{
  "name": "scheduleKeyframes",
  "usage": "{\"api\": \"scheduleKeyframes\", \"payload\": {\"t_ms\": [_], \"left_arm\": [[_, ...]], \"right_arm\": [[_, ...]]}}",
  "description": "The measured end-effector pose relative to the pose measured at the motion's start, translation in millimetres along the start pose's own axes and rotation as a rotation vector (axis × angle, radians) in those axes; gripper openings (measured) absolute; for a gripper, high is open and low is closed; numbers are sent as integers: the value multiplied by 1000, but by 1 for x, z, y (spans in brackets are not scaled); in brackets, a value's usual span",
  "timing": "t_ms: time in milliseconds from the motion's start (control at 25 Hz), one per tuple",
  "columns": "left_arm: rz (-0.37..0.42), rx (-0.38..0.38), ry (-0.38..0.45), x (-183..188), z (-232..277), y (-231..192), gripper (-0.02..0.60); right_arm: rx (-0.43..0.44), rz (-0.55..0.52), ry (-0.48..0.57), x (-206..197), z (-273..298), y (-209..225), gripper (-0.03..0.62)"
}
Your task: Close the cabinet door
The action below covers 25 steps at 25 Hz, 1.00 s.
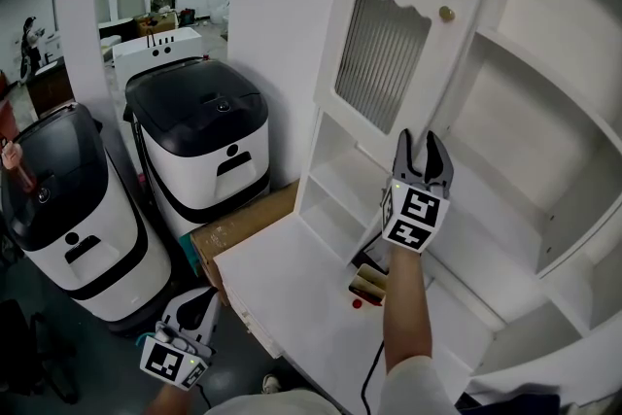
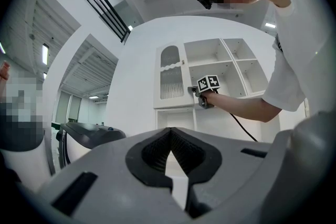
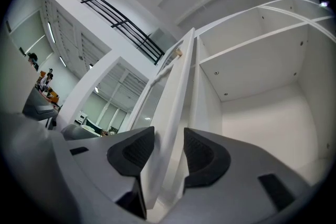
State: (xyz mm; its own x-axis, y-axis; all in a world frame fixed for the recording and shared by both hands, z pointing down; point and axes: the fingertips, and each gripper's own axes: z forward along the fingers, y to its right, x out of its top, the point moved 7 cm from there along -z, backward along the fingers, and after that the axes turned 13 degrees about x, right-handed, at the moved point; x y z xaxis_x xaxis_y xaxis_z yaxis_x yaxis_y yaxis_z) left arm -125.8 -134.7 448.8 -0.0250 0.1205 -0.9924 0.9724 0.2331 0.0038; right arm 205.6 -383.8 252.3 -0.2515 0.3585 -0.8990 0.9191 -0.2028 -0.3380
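Observation:
The white cabinet door [image 1: 389,44] with ribbed glass panes and a small brass knob [image 1: 446,14] stands swung out from the cabinet. My right gripper [image 1: 420,139] reaches up to the door's lower free edge, one finger on each side of it. In the right gripper view the door [image 3: 176,92] runs edge-on between the two pads, and my right gripper [image 3: 169,152] is shut on it. My left gripper [image 1: 202,298] hangs low at the bottom left, away from the cabinet, shut with nothing in it. Its own view shows the door [image 2: 169,81] from afar.
Open white shelves [image 1: 544,112] lie to the right of the door. A white counter [image 1: 292,296] below carries a small wooden item [image 1: 367,282] and a black cable [image 1: 374,369]. Two black-topped white machines [image 1: 199,141] [image 1: 63,209] stand on the left beside a cardboard piece [image 1: 238,228].

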Motion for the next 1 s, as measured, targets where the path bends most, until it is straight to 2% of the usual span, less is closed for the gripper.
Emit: {"api": "scheduleKeyframes", "payload": {"t_ms": [1000], "left_arm": [[6,5,-5,-7,17,4,6]], "right_arm": [[7,-11,-25,-12,18,15,141]]}}
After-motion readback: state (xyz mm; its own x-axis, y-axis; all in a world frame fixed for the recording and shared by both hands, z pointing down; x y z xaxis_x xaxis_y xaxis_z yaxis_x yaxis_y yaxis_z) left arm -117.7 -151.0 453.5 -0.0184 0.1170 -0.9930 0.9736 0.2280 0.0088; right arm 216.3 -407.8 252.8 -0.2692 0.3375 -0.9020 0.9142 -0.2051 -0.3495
